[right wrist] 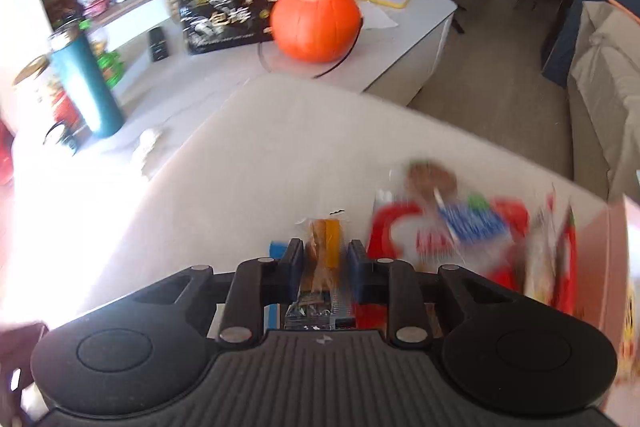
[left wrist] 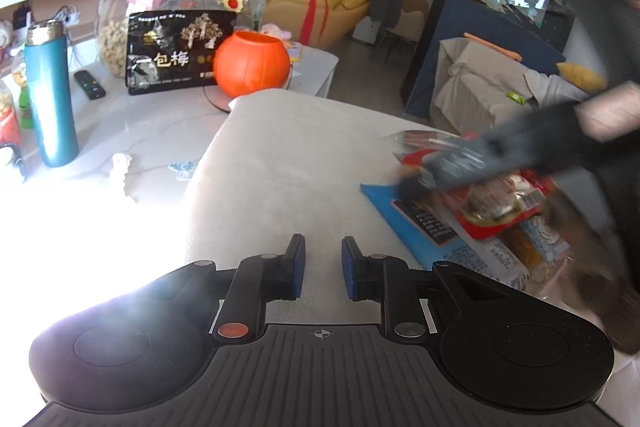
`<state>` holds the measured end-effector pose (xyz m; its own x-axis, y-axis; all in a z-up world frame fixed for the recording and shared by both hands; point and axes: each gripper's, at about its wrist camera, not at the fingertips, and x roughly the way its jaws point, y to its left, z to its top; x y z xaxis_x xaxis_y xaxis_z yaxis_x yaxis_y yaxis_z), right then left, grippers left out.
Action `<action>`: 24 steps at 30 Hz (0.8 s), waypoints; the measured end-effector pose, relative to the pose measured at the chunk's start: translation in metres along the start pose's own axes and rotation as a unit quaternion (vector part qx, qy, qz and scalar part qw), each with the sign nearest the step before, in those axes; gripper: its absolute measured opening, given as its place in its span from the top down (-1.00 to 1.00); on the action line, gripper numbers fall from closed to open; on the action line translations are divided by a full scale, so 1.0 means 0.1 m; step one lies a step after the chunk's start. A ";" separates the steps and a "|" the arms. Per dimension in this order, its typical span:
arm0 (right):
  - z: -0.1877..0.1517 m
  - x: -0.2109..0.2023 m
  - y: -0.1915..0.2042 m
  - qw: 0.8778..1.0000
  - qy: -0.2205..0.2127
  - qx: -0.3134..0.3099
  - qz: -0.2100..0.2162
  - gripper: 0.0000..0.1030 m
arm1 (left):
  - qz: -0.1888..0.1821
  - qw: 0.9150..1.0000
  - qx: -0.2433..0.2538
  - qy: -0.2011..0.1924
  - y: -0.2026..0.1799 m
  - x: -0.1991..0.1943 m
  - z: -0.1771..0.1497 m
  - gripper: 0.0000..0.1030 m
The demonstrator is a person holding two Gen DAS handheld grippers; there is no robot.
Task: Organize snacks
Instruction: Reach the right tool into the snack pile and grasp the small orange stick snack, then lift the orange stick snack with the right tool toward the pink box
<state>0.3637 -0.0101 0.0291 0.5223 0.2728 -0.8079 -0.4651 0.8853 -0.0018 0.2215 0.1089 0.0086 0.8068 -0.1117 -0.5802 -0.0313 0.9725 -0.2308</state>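
The left tongs (left wrist: 323,267) hang parted and empty over the pale cushion (left wrist: 288,163). The right tongs (right wrist: 323,263) have a clear-wrapped orange snack stick (right wrist: 325,251) between their fingers; whether they press on it I cannot tell. The snack pile (left wrist: 480,211) lies at the cushion's right edge. An orange pumpkin bucket (left wrist: 251,63) stands near the worktop (left wrist: 168,123) edge beyond the cushion.

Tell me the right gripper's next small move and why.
Probably lift the right gripper and carry the clear-wrapped snack toward the orange pumpkin bucket. The snack sits between its fingers, apparently gripped, and the bucket's top stands open on the table ahead. The left gripper is open with nothing between its fingers, and more snack packets remain on the cushion.
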 end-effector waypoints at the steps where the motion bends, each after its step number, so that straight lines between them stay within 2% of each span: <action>1: -0.12 -0.12 -0.02 1.000 -0.004 -0.002 0.005 0.54 | 0.003 1.000 0.003 0.000 -0.01 0.01 0.00 0.55; 6: -0.69 -0.67 -0.17 0.999 -0.001 0.019 0.041 0.55 | 0.006 1.000 0.014 0.003 -0.09 0.00 0.00 0.55; 10: -1.12 -1.14 -0.35 0.998 -0.036 0.021 0.047 0.52 | -0.058 0.998 -0.001 0.010 -0.22 -0.11 0.02 0.54; 12: -1.29 -1.28 -0.46 0.998 -0.051 0.027 0.029 0.30 | -0.084 0.996 0.025 0.002 -0.43 -0.18 0.05 0.54; 14: -1.46 -1.36 -0.59 0.997 -0.066 0.037 -0.009 -0.18 | -0.113 0.992 0.052 0.006 -0.68 -0.21 0.06 0.54; 16: -1.59 -1.34 -0.73 0.995 -0.078 0.055 -0.042 -0.32 | -0.139 0.986 0.088 0.017 -0.95 -0.17 0.05 0.54; 19: -1.75 -1.26 -0.86 0.989 -0.095 0.081 -0.074 -0.32 | -0.154 0.978 0.135 0.043 -1.29 -0.08 -0.01 0.53; 21: -1.86 -1.19 -0.94 0.986 -0.108 0.101 -0.082 -0.32 | -0.152 0.975 0.151 0.053 -1.45 -0.02 -0.04 0.46; 24: -1.98 -1.06 -1.00 0.984 -0.111 0.121 -0.076 -0.35 | -0.112 0.980 0.158 0.045 -1.58 0.12 -0.01 0.47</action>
<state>0.2134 -0.2016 -0.0017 0.7283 0.1826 -0.6604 -0.2008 0.9784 0.0491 0.2353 -0.0464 0.0372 0.7162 -0.3337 -0.6130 0.3362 0.9346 -0.1159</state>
